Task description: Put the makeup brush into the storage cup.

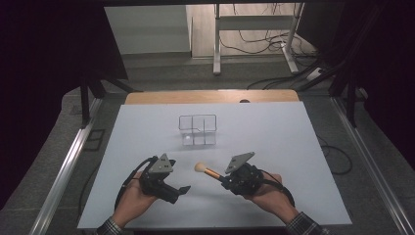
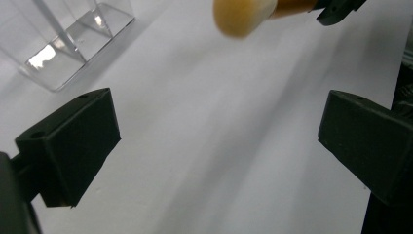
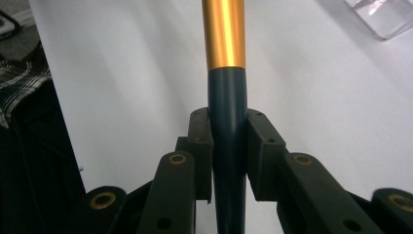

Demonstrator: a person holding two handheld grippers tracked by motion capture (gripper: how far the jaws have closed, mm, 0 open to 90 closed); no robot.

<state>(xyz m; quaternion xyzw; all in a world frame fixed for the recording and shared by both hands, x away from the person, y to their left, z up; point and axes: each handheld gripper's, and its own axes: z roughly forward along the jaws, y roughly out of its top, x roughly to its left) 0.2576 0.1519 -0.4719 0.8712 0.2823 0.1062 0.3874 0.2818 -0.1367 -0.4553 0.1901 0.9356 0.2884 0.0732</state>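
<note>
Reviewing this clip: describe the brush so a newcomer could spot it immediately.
On the white table, nearer the person than the clear divided organizer, the right tongs are shut on a makeup brush. Its dark handle, gold ferrule and cream tuft make it the scene's sole coloured item.

The high view is dim at its left and right edges; the white table (image 1: 274, 142) is evenly lit from above. The clear organizer (image 1: 197, 129) shows small glints. In the left gripper view, the brush head (image 2: 242, 17) is blurred. The right gripper view shows soft shadows and a sheen on the gold ferrule (image 3: 223, 34).
</note>
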